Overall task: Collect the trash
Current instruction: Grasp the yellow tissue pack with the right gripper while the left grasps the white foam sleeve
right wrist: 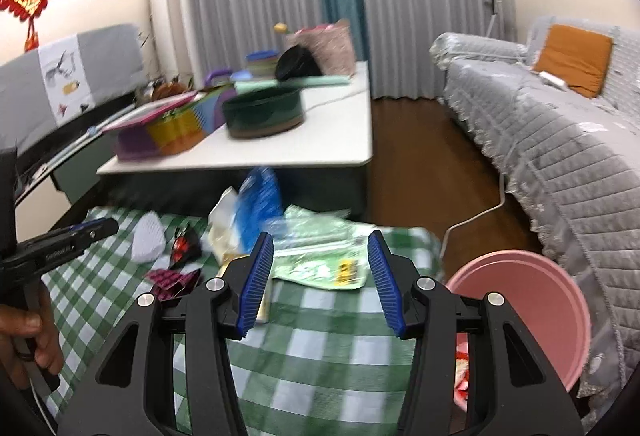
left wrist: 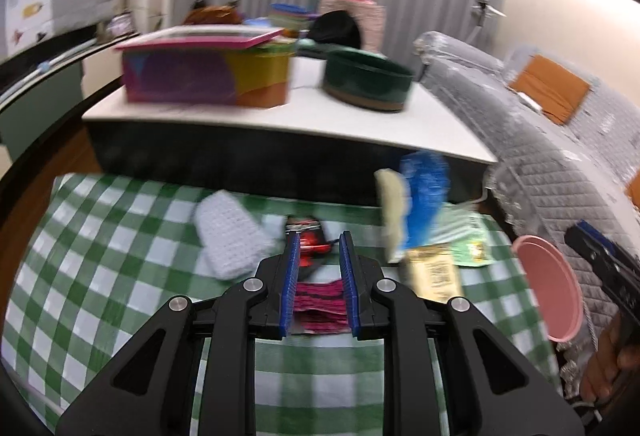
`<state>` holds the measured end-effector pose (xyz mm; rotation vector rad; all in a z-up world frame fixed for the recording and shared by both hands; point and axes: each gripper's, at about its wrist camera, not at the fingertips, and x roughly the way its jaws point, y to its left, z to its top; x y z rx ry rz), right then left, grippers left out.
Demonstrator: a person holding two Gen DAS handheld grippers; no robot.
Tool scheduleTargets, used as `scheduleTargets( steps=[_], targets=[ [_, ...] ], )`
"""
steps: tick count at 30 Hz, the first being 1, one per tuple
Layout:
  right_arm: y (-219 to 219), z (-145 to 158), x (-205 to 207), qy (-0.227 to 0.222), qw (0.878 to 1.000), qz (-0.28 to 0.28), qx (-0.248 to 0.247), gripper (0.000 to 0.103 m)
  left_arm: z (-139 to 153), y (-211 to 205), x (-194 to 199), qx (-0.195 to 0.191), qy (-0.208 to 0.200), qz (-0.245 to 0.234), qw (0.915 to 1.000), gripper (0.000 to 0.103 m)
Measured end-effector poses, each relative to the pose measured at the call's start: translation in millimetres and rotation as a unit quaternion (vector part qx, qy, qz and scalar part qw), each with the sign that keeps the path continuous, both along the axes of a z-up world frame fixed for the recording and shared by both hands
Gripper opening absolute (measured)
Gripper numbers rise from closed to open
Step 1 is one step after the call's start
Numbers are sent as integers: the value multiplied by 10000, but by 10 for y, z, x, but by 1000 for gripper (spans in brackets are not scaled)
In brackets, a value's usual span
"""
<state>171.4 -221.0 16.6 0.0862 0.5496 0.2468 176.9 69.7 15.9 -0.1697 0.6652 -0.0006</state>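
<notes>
Trash lies on a green checked cloth (left wrist: pixel 100 236): a magenta wrapper (left wrist: pixel 318 300), a red and black wrapper (left wrist: pixel 310 238), a white mesh piece (left wrist: pixel 230 232), a blue bag (left wrist: pixel 424 204), a cream packet (left wrist: pixel 434 276) and a green and white bag (right wrist: pixel 320 256). My left gripper (left wrist: pixel 320 238) is open just above the magenta wrapper, its jaws either side of it. My right gripper (right wrist: pixel 320 238) is open and empty over the green and white bag. A pink bin (right wrist: pixel 532 300) stands at the cloth's right edge, with some trash inside.
A low white table (right wrist: pixel 320 152) behind the cloth holds a colourful box (left wrist: pixel 204 72), a dark green round tin (left wrist: pixel 368 80) and other clutter. A grey quilted sofa (right wrist: pixel 560 140) runs along the right. A white cable (right wrist: pixel 480 212) crosses the wood floor.
</notes>
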Motion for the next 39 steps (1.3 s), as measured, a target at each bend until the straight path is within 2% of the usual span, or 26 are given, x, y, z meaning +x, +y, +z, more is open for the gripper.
scheduleTargets(
  steps=[5, 12, 13, 14, 16, 20, 27, 34, 39],
  targets=[
    [340, -242, 146, 216, 9992, 264, -183, 50, -201, 298, 120, -131, 131, 407, 9990, 21],
    [645, -553, 328, 641, 9959, 469, -442, 65, -483, 558, 326, -176, 414, 737, 9963, 21],
    [684, -592, 360, 709, 9951, 494, -478, 69, -514, 582, 350, -176, 446, 762, 9959, 23],
    [711, -617, 379, 750, 9946, 518, -502, 69, -545, 604, 379, -167, 486, 798, 9955, 31],
    [759, -661, 406, 794, 9937, 553, -563, 71, -585, 639, 417, -171, 518, 854, 9949, 40],
    [849, -764, 460, 934, 9914, 627, -673, 73, -670, 713, 509, -259, 623, 945, 9932, 41],
    [964, -826, 518, 1107, 9870, 839, -812, 74, -800, 735, 628, -353, 823, 957, 9914, 41],
    [1005, -872, 557, 1241, 9846, 807, -928, 74, -837, 731, 658, -410, 862, 910, 9913, 41],
    [1012, -879, 566, 1272, 9838, 814, -963, 70, -831, 717, 685, -424, 860, 835, 9919, 25]
  ],
)
